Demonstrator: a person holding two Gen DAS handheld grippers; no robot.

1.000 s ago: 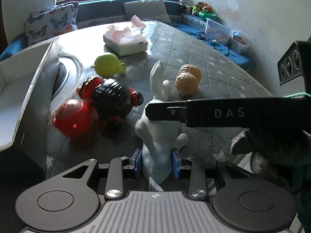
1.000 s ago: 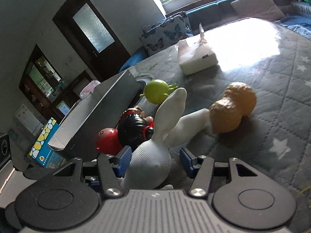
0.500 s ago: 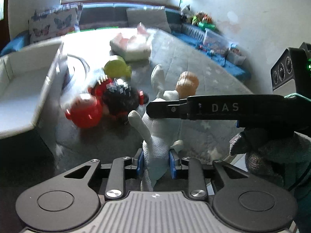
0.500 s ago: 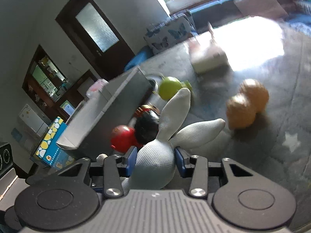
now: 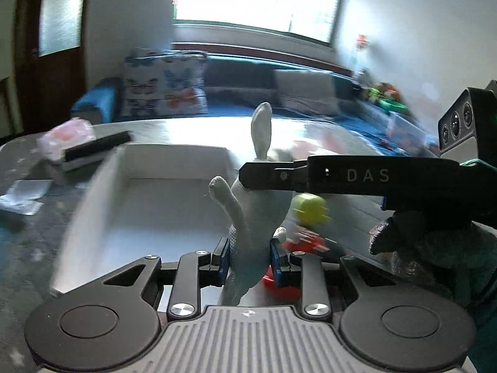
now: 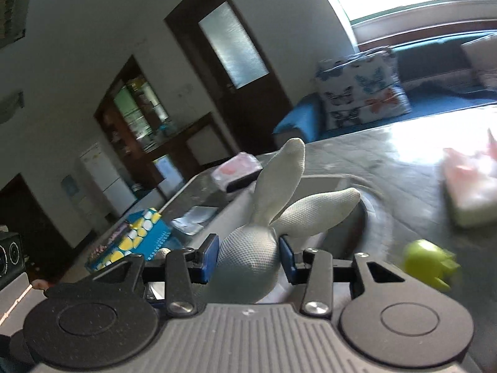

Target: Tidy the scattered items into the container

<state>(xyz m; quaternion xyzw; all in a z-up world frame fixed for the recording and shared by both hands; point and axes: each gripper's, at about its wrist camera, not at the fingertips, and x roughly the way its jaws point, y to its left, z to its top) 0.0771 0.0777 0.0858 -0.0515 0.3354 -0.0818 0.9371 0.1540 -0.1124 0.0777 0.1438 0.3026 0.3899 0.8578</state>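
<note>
Both grippers hold one white stuffed rabbit [image 5: 257, 214] in the air: the left gripper [image 5: 250, 259] has its blue-padded fingers pressed against the rabbit's body, and the right gripper [image 6: 247, 259] has its fingers closed on the head. The rabbit hangs at the near right edge of the open white container [image 5: 174, 158], with a green toy [image 5: 310, 209] and a red toy [image 5: 306, 242] lying just to its right.

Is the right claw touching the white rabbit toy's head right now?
Touching. The right wrist view shows the right claw with both blue pads pressed against the sides of the white rabbit toy, squeezing its head, with no gap visible.
</note>
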